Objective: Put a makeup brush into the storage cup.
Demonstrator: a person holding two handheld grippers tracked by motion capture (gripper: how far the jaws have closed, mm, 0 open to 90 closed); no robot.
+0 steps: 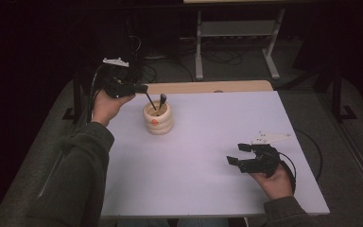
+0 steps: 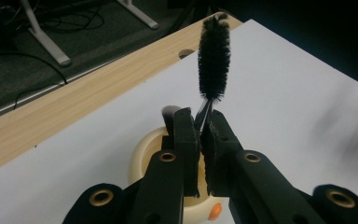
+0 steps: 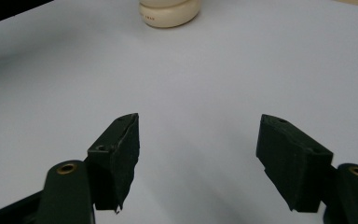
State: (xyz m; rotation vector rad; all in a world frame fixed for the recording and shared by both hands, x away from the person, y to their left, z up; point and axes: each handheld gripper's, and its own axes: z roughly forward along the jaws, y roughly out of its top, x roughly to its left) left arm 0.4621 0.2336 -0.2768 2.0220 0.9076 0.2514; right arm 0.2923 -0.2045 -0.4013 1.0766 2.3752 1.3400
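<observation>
1. The left gripper is at the table's far left, just above the cream pot. Its jaws pinch the thin stem of a black bristle brush.
2. In the left gripper view the brush head rises above the jaws, over the pot's mouth. A second dark brush stands in the pot.
3. The right gripper rests near the table's right front edge, well apart from the pot, jaws spread with nothing between them.
</observation>
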